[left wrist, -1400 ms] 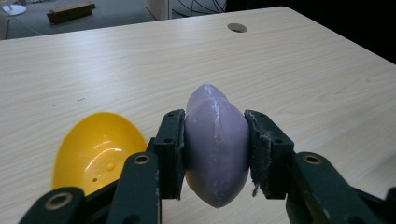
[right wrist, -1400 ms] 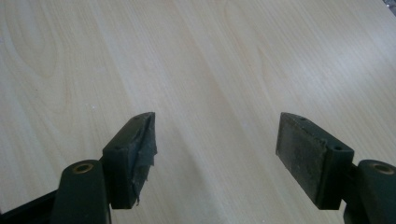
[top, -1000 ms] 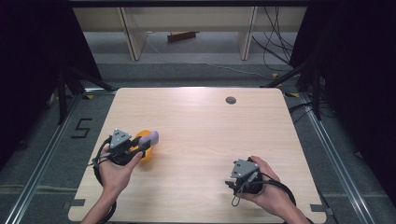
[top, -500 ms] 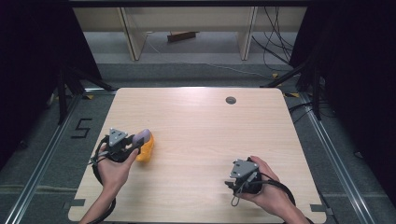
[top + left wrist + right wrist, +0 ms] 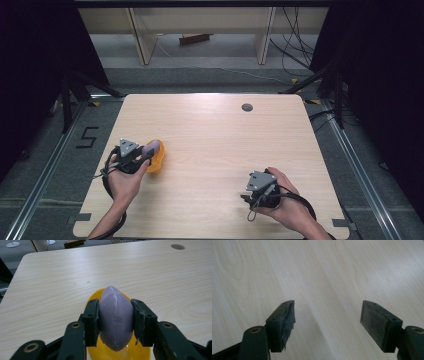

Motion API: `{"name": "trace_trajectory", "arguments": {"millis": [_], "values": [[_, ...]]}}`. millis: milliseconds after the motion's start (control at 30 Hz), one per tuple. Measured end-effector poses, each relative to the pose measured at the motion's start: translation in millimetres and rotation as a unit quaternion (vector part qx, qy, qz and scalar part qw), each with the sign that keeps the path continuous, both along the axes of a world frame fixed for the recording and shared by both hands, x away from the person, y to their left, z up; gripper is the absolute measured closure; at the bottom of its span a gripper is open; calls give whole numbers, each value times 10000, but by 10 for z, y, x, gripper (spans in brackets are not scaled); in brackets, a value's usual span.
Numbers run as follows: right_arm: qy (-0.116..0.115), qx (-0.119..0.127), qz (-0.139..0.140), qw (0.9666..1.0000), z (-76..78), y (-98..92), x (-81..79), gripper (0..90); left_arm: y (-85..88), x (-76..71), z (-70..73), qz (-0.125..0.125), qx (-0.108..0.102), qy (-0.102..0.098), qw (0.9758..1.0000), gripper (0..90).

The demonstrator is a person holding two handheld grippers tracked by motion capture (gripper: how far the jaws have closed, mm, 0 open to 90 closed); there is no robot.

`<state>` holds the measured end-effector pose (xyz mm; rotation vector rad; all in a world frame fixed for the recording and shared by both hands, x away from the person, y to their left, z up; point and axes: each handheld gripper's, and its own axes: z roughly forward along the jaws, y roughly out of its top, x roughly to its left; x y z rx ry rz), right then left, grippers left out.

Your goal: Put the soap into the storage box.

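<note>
My left gripper (image 5: 115, 322) clamps purple soap bar (image 5: 115, 320) over yellow soap dish (image 5: 156, 156), table (image 5: 225, 135) near left. My right gripper (image 5: 327, 322) gapes wide, empty, near right.

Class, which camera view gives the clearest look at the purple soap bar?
The left gripper view: the purple soap bar sits close up, clamped between the left gripper jaws above a yellow dish. The high view shows it small; the right gripper view shows bare table.

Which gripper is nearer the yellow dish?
Left. The left gripper is clamped on the purple soap directly over the yellow dish. The right gripper, jaws open, sits far across the table.
</note>
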<state>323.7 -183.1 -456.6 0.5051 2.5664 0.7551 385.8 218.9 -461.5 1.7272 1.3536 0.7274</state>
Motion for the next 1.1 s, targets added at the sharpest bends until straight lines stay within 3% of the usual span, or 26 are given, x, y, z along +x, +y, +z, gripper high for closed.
{"name": "trace_trajectory", "arguments": {"millis": [500,700,1033,1100], "values": [[8,-14,-3,10000,-9,3,-4,283,-65,30,-95,-92,-56,-82,9999,587],[1,-27,7,10000,-14,5,-4,281,-65,16,-111,-116,-25,72,9999,586],[36,-38,51,10000,-15,0,-7,279,-58,10,-180,-210,216,573,9979,583],[54,-44,60,10000,-15,-4,-8,278,-66,-3,-172,-199,98,533,9983,557]]}}
